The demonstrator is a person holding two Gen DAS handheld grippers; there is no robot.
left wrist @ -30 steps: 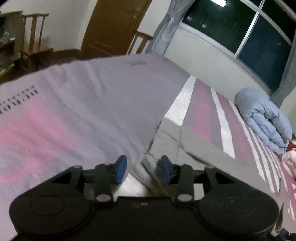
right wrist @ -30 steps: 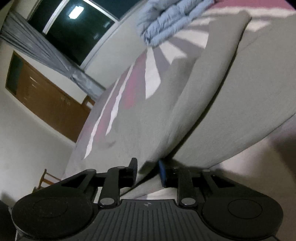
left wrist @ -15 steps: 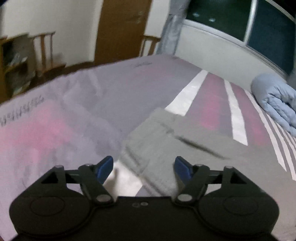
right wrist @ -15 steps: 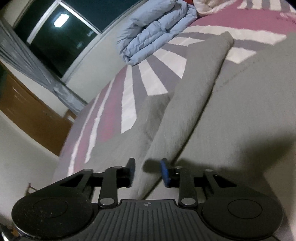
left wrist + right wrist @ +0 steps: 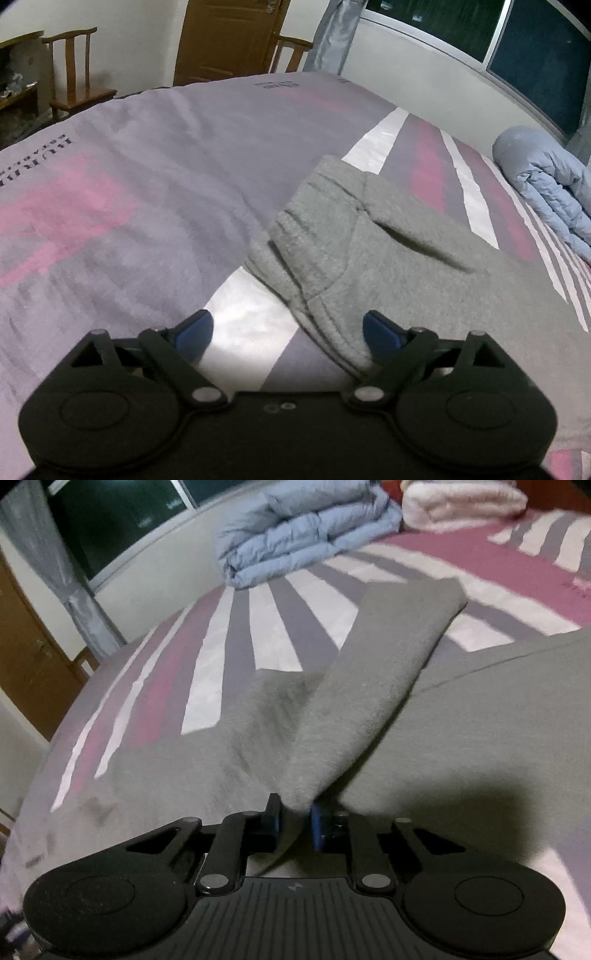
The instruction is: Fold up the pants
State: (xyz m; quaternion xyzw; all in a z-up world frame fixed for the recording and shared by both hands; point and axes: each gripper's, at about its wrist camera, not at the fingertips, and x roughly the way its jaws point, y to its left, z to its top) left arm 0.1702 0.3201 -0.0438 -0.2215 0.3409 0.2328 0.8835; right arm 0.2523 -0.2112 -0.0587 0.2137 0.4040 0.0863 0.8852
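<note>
Your soft grey fleece sweatpants (image 5: 388, 258) lie spread on the striped pink, grey and white bed cover (image 5: 147, 184), filling the lower right of the left wrist view. They are limp and will sag, so take hold at the ribbed waistband or a leg edge. Your right gripper (image 5: 294, 818) is closing its jaws on a raised fold of them; your left gripper (image 5: 286, 328) is opening, jaws released, the waistband corner between them.

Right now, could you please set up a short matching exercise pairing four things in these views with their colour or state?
Things:
1. left tool
2. right tool
3. pants
4. rolled duvet

Colour or state:
A. pale blue
B. grey, lying on the striped bedspread
C. closing on a fold of fabric
D. opening wide, gripping nothing

Pairs: 1-D, 2-C, 3-B, 4-A
</note>
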